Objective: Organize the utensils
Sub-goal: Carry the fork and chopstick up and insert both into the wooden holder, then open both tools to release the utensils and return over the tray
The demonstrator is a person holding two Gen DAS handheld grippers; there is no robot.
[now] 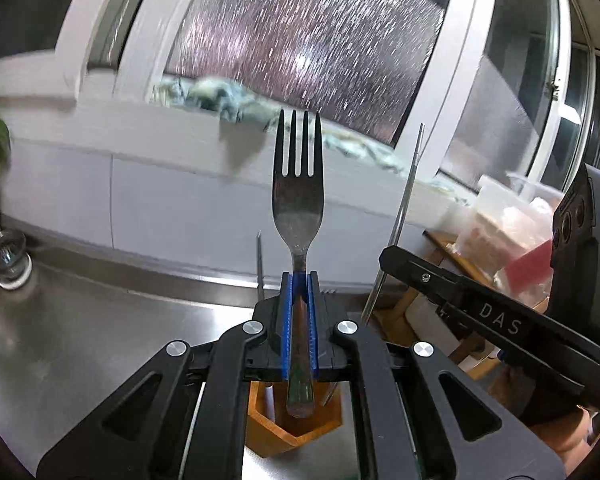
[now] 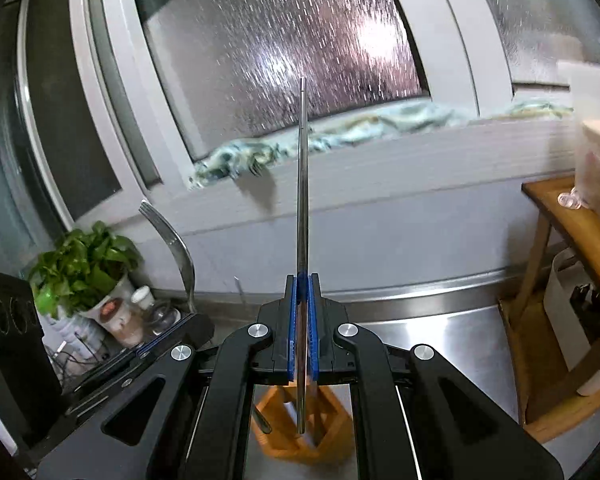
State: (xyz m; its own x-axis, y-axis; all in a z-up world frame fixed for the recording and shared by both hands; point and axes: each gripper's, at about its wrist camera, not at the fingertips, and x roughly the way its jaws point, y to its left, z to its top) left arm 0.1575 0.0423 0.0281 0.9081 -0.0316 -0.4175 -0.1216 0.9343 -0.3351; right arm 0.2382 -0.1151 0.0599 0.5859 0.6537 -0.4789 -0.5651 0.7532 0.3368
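The biggest risk sits with the long pieces. The left hand-held gripper point(image 1: 299, 280) is clamped narrow on the handle of a fork point(image 1: 299, 184), tines up at the centre of the left view, and the right hand-held gripper point(image 2: 303, 280) is pinched tight on a thin metal chopstick point(image 2: 302, 200) that rises to the upper middle of the right view. Both utensils stick far out past the blue pads, so I judge that a knock against the other tool could twist either one in its grip. The two grippers are close together: the right one crosses the lower right of the left view, and the fork shows at the left of the right view. A steel worktop point(image 1: 80, 320) below would send a dropped piece sliding.

Next, the target. A wooden utensil holder point(image 1: 296, 420) stands low in the centre of both views, partly hidden behind the grippers. It already holds a few slim things, among them a white-tipped stick; I cannot tell what else. Its opening looks narrow, so a tilted entry may catch the rim or tip it.

A clear plastic container point(image 1: 512, 216) at the right edge of the left view holds something pale and pinkish, too blurred to name.
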